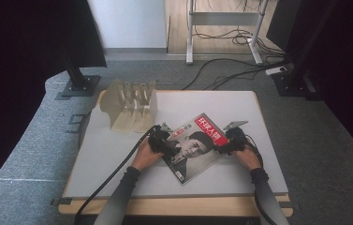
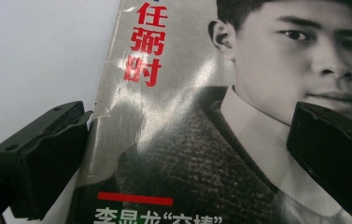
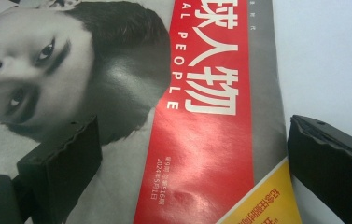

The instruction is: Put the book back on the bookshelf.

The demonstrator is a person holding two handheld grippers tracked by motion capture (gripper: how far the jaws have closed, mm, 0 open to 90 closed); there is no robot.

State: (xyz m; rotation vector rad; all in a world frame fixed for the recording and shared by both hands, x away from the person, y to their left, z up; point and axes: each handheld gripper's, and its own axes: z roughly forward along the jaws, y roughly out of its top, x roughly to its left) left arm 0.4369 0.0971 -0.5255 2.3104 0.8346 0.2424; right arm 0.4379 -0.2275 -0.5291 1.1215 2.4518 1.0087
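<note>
— How is the light from above?
— Dim and uneven: the counter (image 1: pixel 118 154) reads pale grey, while both upper corners sink into black.

— And up close?
— Brighter. Glare streaks the magazine (image 2: pixel 173 140) cover's creased gloss, and a soft sheen crosses its red band. The near jaws look slightly soft, perhaps out of focus.

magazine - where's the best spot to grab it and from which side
The magazine lies flat and skewed on the table, so take its thin side edges: left gripper at its near-left edge, right gripper at the red title edge, one finger slid underneath.
</note>
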